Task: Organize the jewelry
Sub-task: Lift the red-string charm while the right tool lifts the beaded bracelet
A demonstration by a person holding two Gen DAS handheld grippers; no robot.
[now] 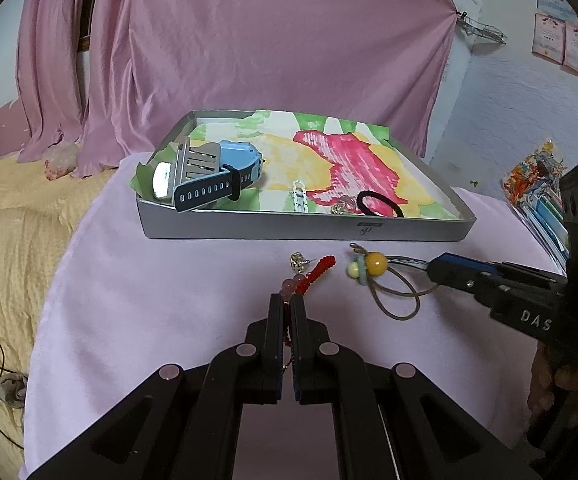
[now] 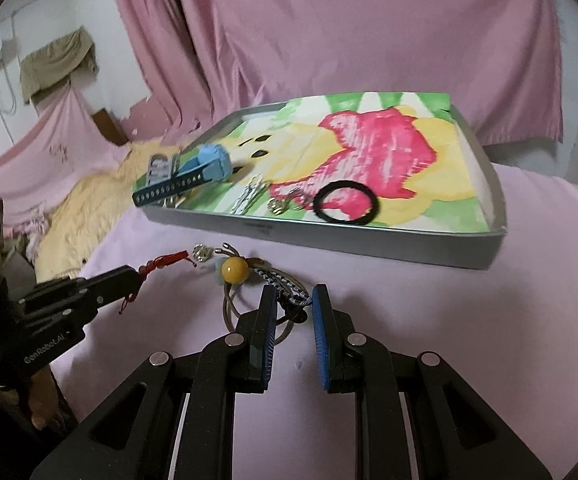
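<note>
Fingers of the left tool [image 1: 287, 300] stand nearly together, pinched on the red braided bracelet [image 1: 318, 273], whose cord runs down the narrow slit between them while its pink beads and red knotted length lie ahead on the pink cloth of the desk [image 1: 169, 280]. Just beyond the bracelet's tip rests a small gold earring [image 1: 298, 261]. The right tool [image 2: 294, 296] is parted, its two blue-padded fingers set either side of a blue-and-white woven strap [image 2: 285, 290] that belongs to the yellow-bead cord bracelet [image 2: 234, 268]; the pads are not pressed on it. That bracelet's brown loops spread on the cloth to the left of the right tool, with the yellow bead and a pale green one at the far end, close to the earring. Behind all these, near the far edge of the desk, sits a shallow grey tray [image 1: 297, 227] lined with a painted sheet of red, yellow and green. In its left part lies a blue watch [image 1: 225, 168] with a dark perforated strap; nearer the front wall are a small white chain piece [image 1: 300, 196], a gold trinket [image 1: 343, 206] and a black hair tie [image 1: 381, 204]. Pink curtains [image 1: 249, 40] hang behind the desk, and a yellow blanket [image 1: 5, 232] covers the bed to the left.
</note>
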